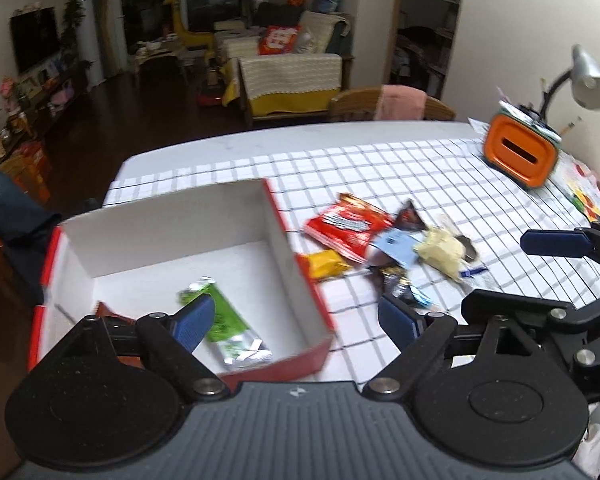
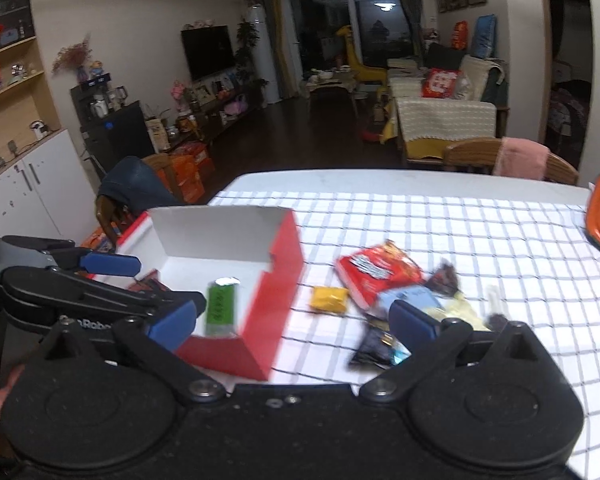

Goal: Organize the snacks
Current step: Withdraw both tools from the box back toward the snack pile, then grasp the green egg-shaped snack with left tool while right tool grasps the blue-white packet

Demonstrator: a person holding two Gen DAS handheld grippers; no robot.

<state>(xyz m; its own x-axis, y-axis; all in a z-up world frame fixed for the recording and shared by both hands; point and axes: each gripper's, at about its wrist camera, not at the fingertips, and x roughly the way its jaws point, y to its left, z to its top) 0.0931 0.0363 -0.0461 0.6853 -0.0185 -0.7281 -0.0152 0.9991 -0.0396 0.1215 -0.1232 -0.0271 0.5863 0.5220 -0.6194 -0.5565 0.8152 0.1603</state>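
Blur left every wrapper's print unreadable. Both the left gripper (image 1: 296, 322) and right gripper (image 2: 292, 322) had jaws spread, empty. A green snack (image 1: 224, 324) lay in the red box (image 1: 292, 240); only the left wrist view showed a lamp (image 1: 590, 80) at upper right.

I see the table (image 1: 228, 148), white at its far edge, covered nearer to me by a white cloth with a dark grid (image 1: 420, 168). On the cloth stands an open red box with a white interior (image 1: 276, 216). Just beside its right wall lies a yellow packet (image 1: 326, 264). Further right is a loose pile: a red packet (image 1: 346, 226), a dark packet (image 1: 410, 216), a light blue packet (image 1: 394, 246) and a pale yellow packet (image 1: 440, 250), overlapping. An orange container (image 1: 518, 154) stands well apart, at the far right.
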